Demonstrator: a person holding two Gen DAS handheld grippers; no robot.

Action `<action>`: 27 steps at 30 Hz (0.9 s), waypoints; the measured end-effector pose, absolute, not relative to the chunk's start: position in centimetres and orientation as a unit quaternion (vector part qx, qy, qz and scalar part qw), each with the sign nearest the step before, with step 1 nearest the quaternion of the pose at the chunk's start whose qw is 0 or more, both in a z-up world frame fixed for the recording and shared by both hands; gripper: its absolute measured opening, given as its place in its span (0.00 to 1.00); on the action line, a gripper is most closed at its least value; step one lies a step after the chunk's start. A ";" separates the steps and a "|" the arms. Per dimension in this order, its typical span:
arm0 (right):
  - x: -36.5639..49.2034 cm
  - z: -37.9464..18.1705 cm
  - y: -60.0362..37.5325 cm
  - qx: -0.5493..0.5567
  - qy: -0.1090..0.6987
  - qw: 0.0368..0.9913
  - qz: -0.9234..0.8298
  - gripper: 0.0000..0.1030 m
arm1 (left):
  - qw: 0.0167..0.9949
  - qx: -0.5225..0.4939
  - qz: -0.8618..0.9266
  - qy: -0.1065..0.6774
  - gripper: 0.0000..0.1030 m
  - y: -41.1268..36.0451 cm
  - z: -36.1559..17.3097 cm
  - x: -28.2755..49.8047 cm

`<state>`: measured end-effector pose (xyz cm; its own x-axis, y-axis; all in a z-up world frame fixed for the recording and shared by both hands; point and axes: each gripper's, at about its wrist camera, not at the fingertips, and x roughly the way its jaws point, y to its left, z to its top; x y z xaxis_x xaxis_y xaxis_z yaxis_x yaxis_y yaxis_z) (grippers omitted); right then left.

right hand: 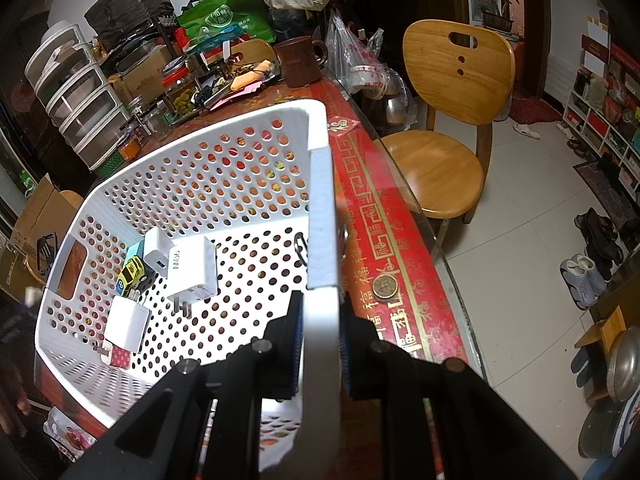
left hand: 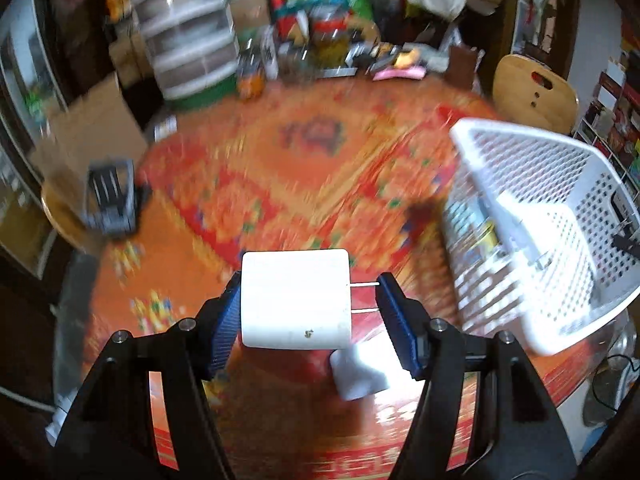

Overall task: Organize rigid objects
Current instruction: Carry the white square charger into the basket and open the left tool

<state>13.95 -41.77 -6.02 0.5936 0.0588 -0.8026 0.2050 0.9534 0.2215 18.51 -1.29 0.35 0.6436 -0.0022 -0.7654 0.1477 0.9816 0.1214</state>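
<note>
The left tongs (left hand: 308, 300) hold a white charger (left hand: 295, 298) clear above the surface (left hand: 280, 184). One pad lies flat on the charger's left face; the other meets the tips of its two prongs, which point right across the gap. So the charger's long axis runs side to side between the pads, crosswise to the tongs' reach.

The basket (left hand: 560, 248) sits to the right of the left tongs and a little ahead, tilted so its open mouth faces them. That is the relation the next move turns on: the charger has to travel right and forward, over the near rim, before the pads part. The left-wrist view is streaked with blur, so exact clearance from the rim cannot be judged.

The right tongs (right hand: 320, 344) are closed narrow on the basket's rim (right hand: 322, 240), one pad inside the wall, one outside, apparently tipping and steadying it. Inside lie three more white chargers (right hand: 192, 268), a yellow toy car (right hand: 132, 270) and other small bits, bunched toward the low corner. A coin (right hand: 385, 286) rests on the surface just outside the basket's right wall.
</note>
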 end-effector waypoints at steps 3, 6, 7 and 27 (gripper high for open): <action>14.0 -6.0 -41.8 0.146 0.449 0.881 -0.041 0.15 | 0.907 0.121 -0.063 0.399 0.61 -5.4 2.8 18.1; 14.1 -6.1 -41.8 0.146 0.449 0.881 -0.041 0.15 | 0.905 0.154 -0.085 0.388 0.61 -9.7 4.4 18.0; 14.1 -6.1 -41.8 0.146 0.449 0.881 -0.041 0.15 | 0.902 0.165 -0.092 0.389 0.61 -11.0 4.5 18.1; 14.2 -6.3 -41.7 0.145 0.450 0.880 -0.039 0.16 | 0.827 0.284 -0.145 0.463 0.61 -24.1 -4.2 20.1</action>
<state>14.18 -41.68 -6.30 0.5926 0.0617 -0.8032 0.1995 0.9547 0.2206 20.12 -24.11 -4.25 0.5298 0.0237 -0.8478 0.5026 0.7964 0.3363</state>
